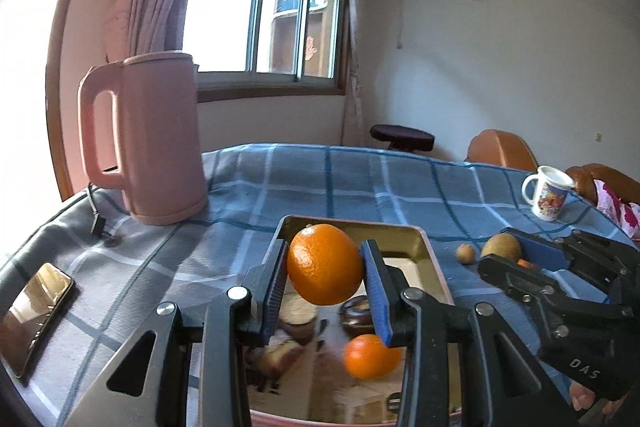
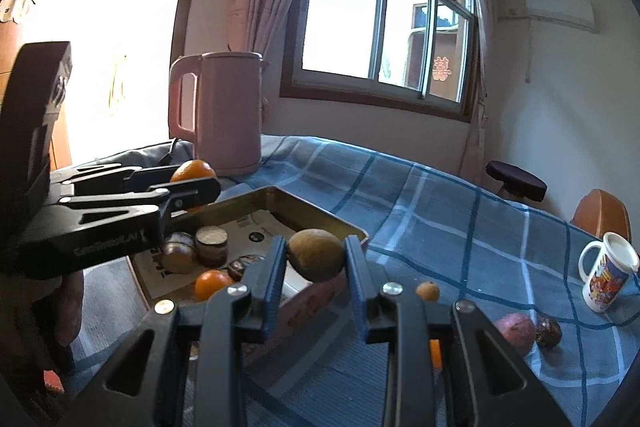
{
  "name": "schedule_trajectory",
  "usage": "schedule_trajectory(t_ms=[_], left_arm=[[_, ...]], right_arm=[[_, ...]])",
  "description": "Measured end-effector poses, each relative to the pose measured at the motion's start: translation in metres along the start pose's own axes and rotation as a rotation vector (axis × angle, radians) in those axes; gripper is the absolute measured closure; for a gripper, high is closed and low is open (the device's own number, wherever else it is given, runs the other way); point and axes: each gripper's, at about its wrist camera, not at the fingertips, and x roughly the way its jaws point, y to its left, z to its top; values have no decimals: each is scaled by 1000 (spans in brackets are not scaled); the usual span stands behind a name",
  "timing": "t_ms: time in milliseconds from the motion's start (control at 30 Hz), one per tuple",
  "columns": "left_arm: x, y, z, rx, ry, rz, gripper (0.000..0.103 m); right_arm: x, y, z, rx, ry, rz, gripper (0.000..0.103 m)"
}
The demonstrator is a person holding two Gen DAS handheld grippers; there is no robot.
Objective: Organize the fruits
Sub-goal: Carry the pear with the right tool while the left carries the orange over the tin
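My left gripper is shut on a large orange and holds it above the gold tin tray. A smaller orange and dark round items lie in the tray. My right gripper is shut on a brown kiwi, held above the tray's right rim. In the right wrist view the left gripper with its orange is at the left. A small brown fruit, a pink fruit and a dark fruit lie on the cloth.
A pink kettle stands at the back left on the blue checked tablecloth. A phone lies at the left edge. A printed white mug stands at the far right. Chairs are behind the table.
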Motion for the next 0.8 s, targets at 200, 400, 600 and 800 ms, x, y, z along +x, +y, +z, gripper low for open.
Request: schedule_trajectory(t_ms=[200,400,600,800], left_arm=[[11,10,-4,12,65,26,64],[15,10,-6,26,98,29,64],[21,15,-6,20,140,26,64],[25,16,-7,15,160,14,64]], right_arm=[[14,14,1,-27,26,30,71],[25,24,3,-51,60,45,71],[38,27,2,-61,121,61,71],[48,29,1,-66,177,70,71]])
